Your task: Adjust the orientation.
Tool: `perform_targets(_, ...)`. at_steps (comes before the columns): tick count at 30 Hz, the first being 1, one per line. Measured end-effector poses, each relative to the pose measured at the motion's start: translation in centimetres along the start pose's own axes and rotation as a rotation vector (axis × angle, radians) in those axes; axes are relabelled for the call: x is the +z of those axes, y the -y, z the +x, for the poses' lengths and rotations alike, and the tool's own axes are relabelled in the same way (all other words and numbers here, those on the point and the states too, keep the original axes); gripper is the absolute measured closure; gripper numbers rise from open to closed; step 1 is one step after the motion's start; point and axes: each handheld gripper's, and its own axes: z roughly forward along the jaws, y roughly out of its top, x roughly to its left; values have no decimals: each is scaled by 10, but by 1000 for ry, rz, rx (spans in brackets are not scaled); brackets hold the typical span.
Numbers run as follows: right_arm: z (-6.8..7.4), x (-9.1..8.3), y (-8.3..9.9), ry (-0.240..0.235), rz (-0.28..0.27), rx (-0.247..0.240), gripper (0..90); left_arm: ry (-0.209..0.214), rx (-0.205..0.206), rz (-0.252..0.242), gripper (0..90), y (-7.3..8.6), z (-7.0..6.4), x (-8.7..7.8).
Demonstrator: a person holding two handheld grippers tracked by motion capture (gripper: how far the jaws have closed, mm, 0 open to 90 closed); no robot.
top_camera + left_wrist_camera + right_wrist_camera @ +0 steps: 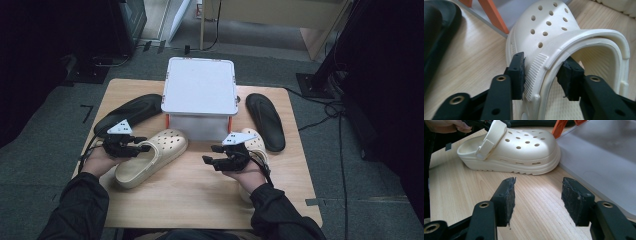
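A cream perforated clog lies left of the table's middle, its toe pointing to the box. My left gripper is shut on its heel strap, with one pad on the ribbed outside and the other inside the opening. In the right gripper view the same clog shows with its strap lifted. My right gripper hovers open over bare wood right of that clog, nothing between its jaws. A second cream clog lies partly under the right hand.
A white lidded box with orange latches stands at the back middle; its wall is close on my right gripper's right. One black slipper lies at the left, another at the right. The table's front edge is near.
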Motion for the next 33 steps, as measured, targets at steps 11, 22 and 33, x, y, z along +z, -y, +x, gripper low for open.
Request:
perform_targets(11,0,0,0,-13,-5,12,451,27,-2,-3,687,-6,-16,0)
perform_targets(22,9,10,2,-39,12,-6,452,104,19,-31,761,-14,-34,6)
perform_targets(33,11,11,2,-45,16,-5,452,194,27,-53,785,-18,-46,4)
